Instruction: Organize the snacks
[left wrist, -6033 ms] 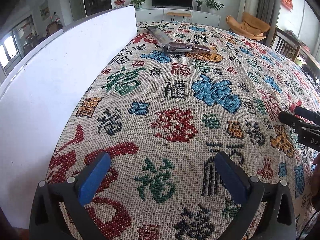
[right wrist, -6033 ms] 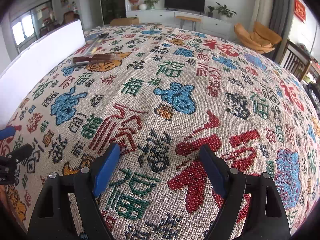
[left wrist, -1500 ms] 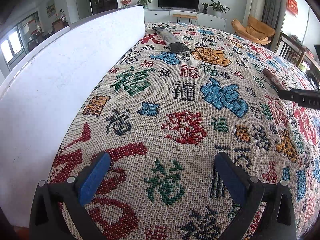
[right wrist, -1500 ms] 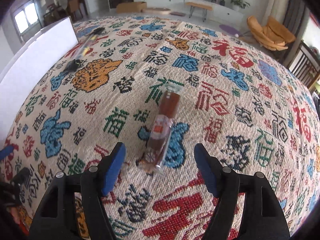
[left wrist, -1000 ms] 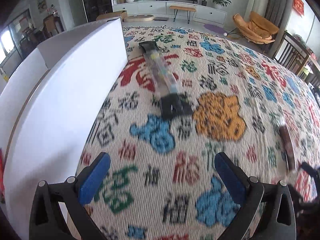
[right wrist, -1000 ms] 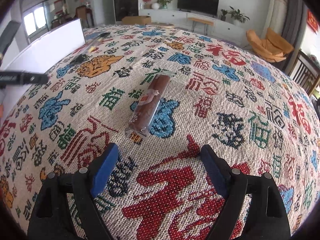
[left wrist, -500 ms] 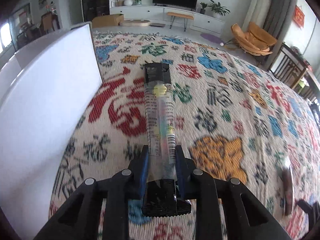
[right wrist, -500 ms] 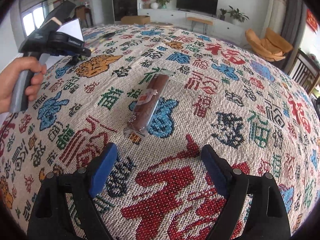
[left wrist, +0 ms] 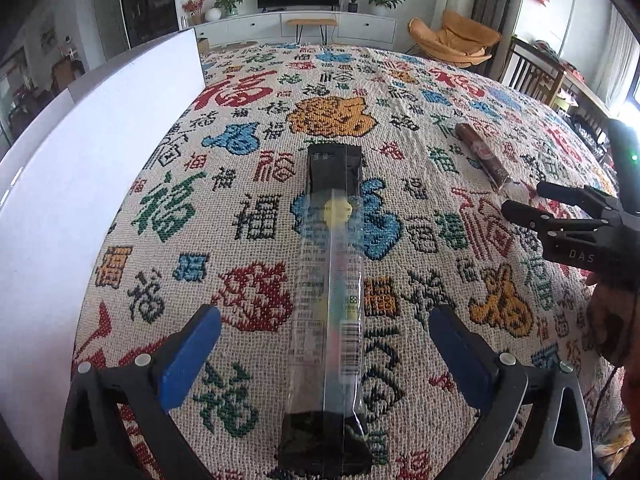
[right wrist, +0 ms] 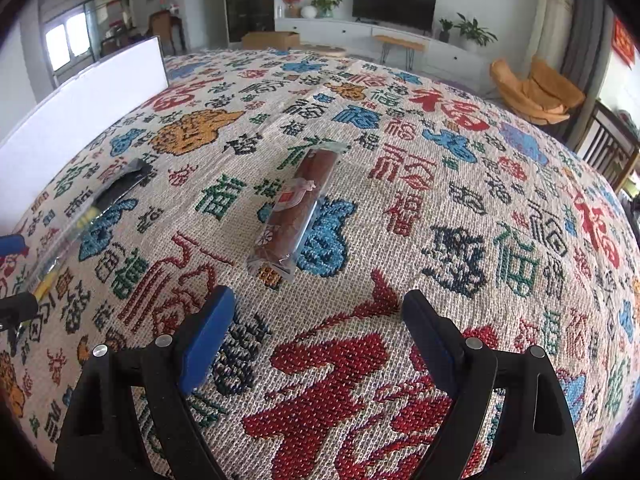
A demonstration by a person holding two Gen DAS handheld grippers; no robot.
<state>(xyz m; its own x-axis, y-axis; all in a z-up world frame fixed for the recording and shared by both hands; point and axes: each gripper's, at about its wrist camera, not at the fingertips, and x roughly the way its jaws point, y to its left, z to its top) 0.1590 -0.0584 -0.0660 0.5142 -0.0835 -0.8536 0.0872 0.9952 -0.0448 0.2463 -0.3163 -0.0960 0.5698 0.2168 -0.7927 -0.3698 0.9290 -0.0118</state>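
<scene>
snack packets (left wrist: 332, 272): 2 | hand-held grippers (left wrist: 324, 344): 2 | white boxes (left wrist: 100, 152): 1

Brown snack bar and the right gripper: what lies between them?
Only patterned cloth lies between the brown snack bar and the right gripper, seen in the right wrist view.

We see two snacks lying flat on the patterned cloth, well apart. The long clear packet (left wrist: 328, 280) has black ends, printed text, a barcode and a yellow dot; it runs lengthwise away from us, near the white board. The brown bar (right wrist: 296, 208), in a clear wrapper with a red label, lies at a slant to its right.
</scene>
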